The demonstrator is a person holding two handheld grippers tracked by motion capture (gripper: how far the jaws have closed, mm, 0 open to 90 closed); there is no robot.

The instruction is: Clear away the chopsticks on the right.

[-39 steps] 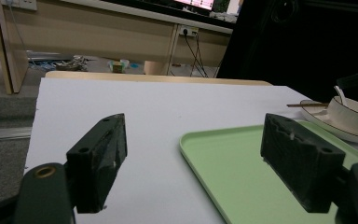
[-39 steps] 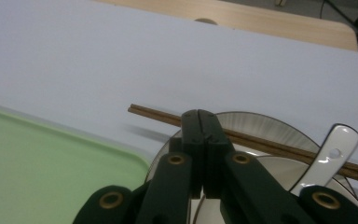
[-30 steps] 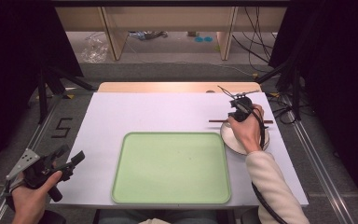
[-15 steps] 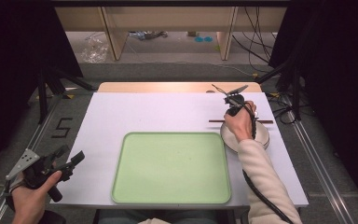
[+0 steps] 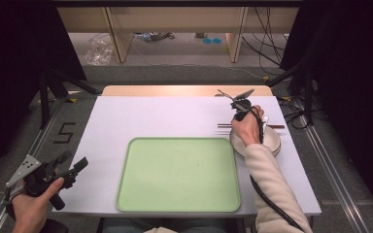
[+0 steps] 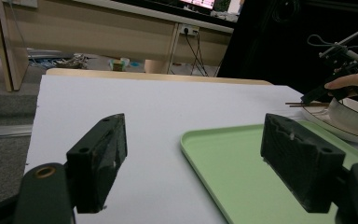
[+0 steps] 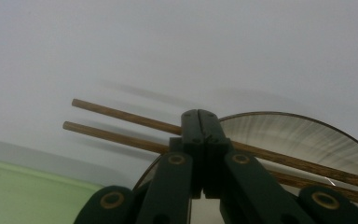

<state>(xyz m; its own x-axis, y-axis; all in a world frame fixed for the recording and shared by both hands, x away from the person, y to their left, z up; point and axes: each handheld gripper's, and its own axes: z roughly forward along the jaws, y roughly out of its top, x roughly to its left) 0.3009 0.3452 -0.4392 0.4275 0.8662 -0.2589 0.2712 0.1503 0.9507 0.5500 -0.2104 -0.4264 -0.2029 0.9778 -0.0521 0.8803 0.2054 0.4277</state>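
While my right tongs (image 7: 199, 114) hang over the chopsticks (image 7: 121, 128), their two black jaws are pressed flat against each other with nothing caught between them; the sticks pass behind the tips rather than inside them. Both chopsticks lie side by side across the rim of the white bowl (image 5: 272, 141), which sits on a plate just beyond the right edge of the green tray (image 5: 177, 174). Their free ends jut out past the bowl's left rim over the bare white counter (image 5: 150, 116), toward the far right corner of the tray. From the high view my right hand (image 5: 246, 127) is above the bowl, with the tongs pointing away from me and down at the sticks.

My left tongs (image 6: 193, 163) are released, jaws spread wide and holding nothing. They hover at the near left corner of the counter, well apart from the tray's left edge in the high view, and they look across the tray toward the bowl. From there I can see the sticks' ends poking out just past the tray's far right corner.
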